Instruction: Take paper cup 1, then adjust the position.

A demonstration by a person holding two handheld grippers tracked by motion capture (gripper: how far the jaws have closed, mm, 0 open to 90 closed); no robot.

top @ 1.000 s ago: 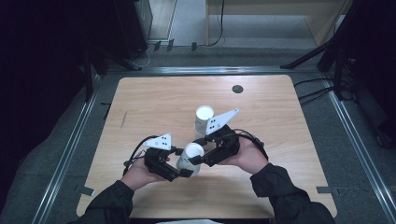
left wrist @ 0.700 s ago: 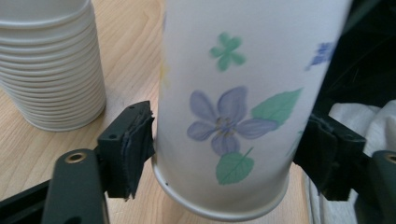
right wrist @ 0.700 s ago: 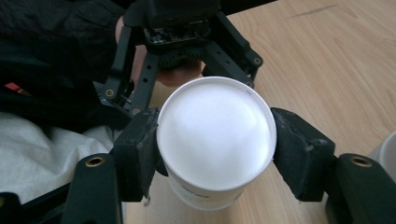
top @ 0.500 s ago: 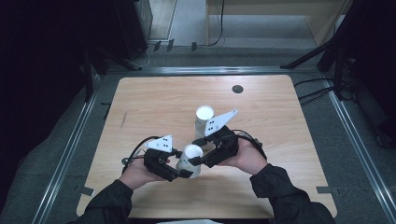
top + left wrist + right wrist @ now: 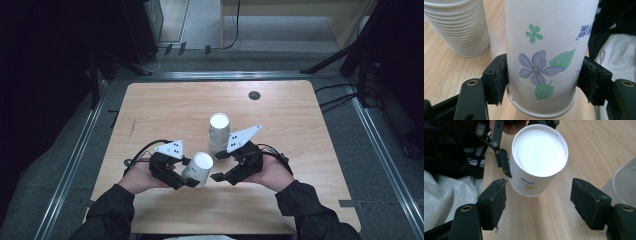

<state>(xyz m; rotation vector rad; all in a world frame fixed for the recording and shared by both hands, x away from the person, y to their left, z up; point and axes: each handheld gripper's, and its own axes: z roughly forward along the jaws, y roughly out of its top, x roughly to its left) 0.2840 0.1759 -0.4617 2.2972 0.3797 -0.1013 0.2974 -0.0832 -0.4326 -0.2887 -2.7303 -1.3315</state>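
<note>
A white paper cup (image 5: 541,50) printed with blue flowers and green leaves sits between the pads of my left gripper (image 5: 544,80), which is shut on it near one end. In the high view this cup (image 5: 200,167) is held tilted just above the table's front middle, with the left gripper (image 5: 192,175) on its left. My right gripper (image 5: 541,195) faces the cup's round white end (image 5: 539,152). Its jaws have just been opening and now stand apart, the pads (image 5: 496,197) off the cup. In the high view the right gripper (image 5: 218,166) is just to the cup's right.
A stack of white cups (image 5: 219,132) stands on the wooden table (image 5: 165,110) just behind the grippers, and the same stack (image 5: 459,25) is beside the held cup. A dark round hole (image 5: 254,95) lies at the table's far right. Metal rails run along both sides.
The right gripper's jaws have spread away from the cup, and the left gripper's jaws have closed onto it. Both hands stayed in place.
</note>
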